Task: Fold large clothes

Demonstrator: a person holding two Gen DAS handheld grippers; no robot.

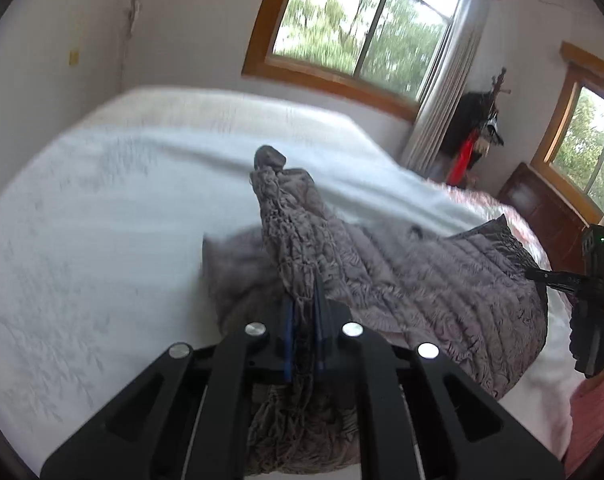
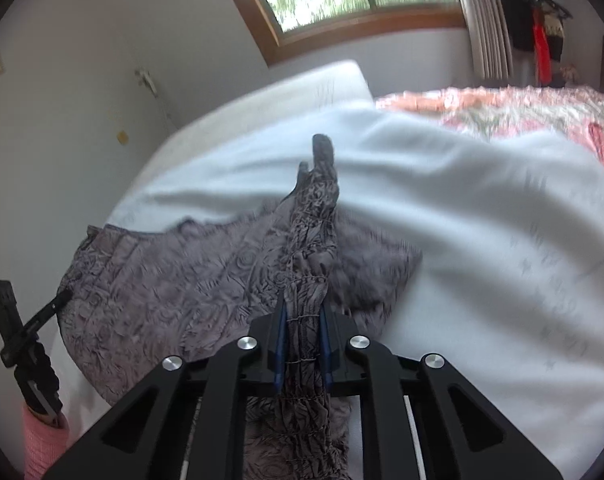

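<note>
Fingers (image 1: 289, 332) of both grippers tight on quilted grey garment (image 1: 441, 280) over bed (image 1: 102, 240).

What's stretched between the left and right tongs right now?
Only the grey quilted garment, with the white bedsheet beneath. Left tongs and right tongs each pinch a bunched edge; both wrist views show it.
</note>
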